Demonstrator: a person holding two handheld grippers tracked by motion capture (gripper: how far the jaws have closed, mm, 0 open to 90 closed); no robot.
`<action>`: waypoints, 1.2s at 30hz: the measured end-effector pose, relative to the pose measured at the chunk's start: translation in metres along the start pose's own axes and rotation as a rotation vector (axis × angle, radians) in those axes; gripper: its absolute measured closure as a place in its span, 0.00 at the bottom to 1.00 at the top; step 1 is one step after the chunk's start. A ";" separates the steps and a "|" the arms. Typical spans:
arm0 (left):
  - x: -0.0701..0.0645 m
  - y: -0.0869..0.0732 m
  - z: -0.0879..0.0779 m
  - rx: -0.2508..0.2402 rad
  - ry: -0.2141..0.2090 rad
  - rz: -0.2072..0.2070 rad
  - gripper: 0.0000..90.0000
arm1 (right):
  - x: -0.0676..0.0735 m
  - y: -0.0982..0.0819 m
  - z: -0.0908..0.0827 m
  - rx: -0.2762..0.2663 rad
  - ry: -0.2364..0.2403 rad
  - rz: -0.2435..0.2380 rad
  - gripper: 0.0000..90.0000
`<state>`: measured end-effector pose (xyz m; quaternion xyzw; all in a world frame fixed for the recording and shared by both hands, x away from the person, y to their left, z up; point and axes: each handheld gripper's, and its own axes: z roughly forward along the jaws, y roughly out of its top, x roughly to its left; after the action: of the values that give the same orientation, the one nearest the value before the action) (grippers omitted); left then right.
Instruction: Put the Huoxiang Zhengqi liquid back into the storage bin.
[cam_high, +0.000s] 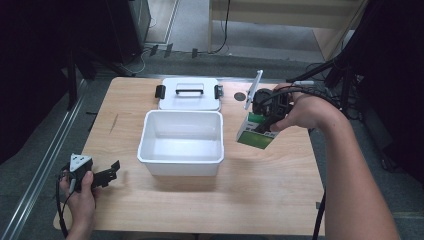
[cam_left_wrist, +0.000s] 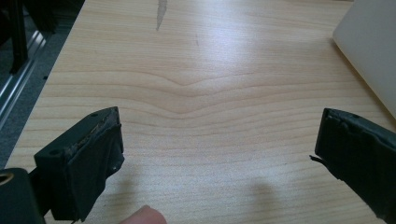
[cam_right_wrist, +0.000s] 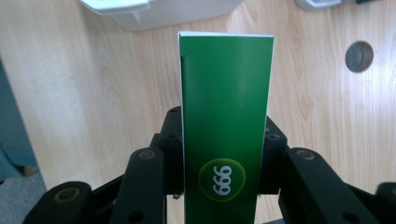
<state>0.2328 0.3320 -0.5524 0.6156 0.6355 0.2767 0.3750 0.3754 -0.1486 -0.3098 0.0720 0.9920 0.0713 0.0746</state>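
Right gripper (cam_high: 266, 116) clamps the green box (cam_high: 256, 132) in the air, right of the tub (cam_high: 181, 162). Left gripper (cam_high: 102, 174), jaws wide apart and empty, rests at the table's (cam_high: 270, 200) left edge. Keep the box level, centre it over the tub, then lower. Count: 1 box, 1 tub, 1 lid (cam_high: 189, 100).

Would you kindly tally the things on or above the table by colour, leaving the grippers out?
White: 2, the open white plastic bin and the white lid with a black handle.
Green: 1, the green and white cardboard box.
Total: 3
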 end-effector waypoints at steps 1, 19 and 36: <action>0.000 0.000 0.000 0.000 0.000 -0.001 0.02 | 0.001 0.003 -0.002 0.003 0.004 -0.011 0.71; 0.001 0.000 0.000 0.000 -0.003 -0.002 0.02 | 0.003 0.050 -0.041 -0.021 0.013 -0.092 0.71; 0.001 0.000 0.000 -0.003 -0.005 -0.004 0.02 | 0.011 0.095 -0.044 -0.015 0.044 -0.133 0.71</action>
<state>0.2326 0.3334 -0.5524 0.6144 0.6356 0.2752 0.3779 0.3698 -0.0598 -0.2542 0.0036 0.9955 0.0754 0.0582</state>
